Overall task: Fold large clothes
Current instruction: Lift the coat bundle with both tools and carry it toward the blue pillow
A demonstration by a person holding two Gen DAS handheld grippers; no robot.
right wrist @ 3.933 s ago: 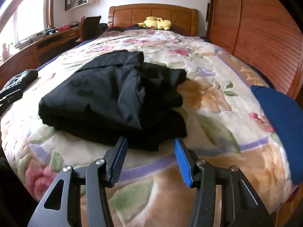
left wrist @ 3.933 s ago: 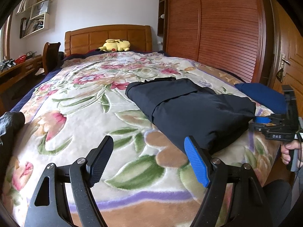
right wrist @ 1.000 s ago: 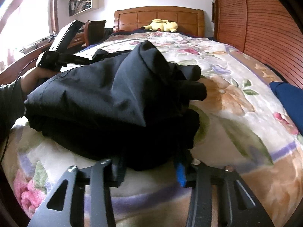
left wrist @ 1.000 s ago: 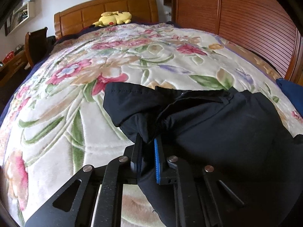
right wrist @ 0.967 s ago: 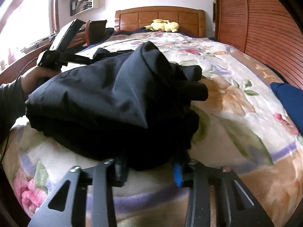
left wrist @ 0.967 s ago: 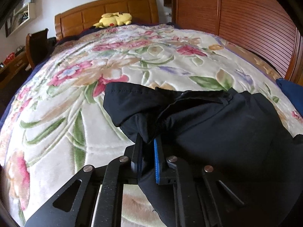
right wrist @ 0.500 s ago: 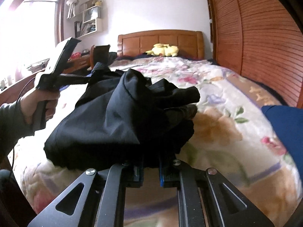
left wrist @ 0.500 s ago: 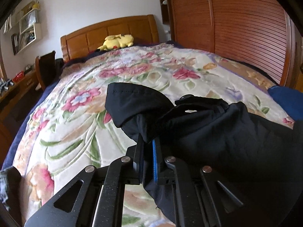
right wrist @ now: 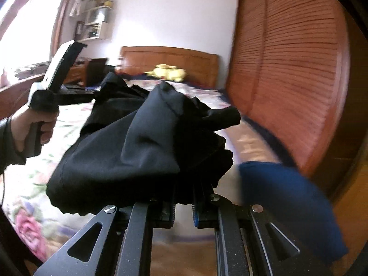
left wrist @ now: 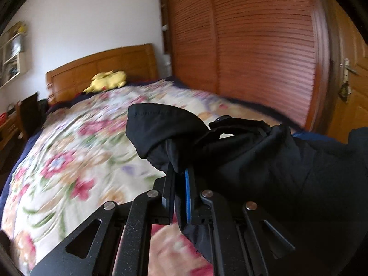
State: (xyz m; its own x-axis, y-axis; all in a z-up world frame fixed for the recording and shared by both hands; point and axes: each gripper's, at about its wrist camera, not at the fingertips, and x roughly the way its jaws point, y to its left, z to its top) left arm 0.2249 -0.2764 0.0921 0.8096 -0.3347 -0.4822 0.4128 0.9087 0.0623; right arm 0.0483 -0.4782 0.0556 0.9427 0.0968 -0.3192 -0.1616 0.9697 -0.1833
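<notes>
A folded black garment [left wrist: 264, 161] hangs in the air between both grippers, above the floral bedspread [left wrist: 69, 156]. My left gripper [left wrist: 179, 179] is shut on one edge of it. My right gripper [right wrist: 184, 197] is shut on the opposite edge, and the garment [right wrist: 138, 147] bulges over its fingers and hides the tips. The hand holding the left gripper [right wrist: 43, 105] shows at the left of the right wrist view.
A dark blue folded item [right wrist: 283, 204] lies on the bed at the right, near the slatted wooden wardrobe [left wrist: 264, 53]. A yellow plush toy [left wrist: 108, 81] sits by the headboard [left wrist: 103, 66]. A desk and chair [left wrist: 25, 115] stand at the left of the bed.
Both grippers have risen with the black garment, lifting it clear of the bedspread. The views tilt up and blur with the motion.
</notes>
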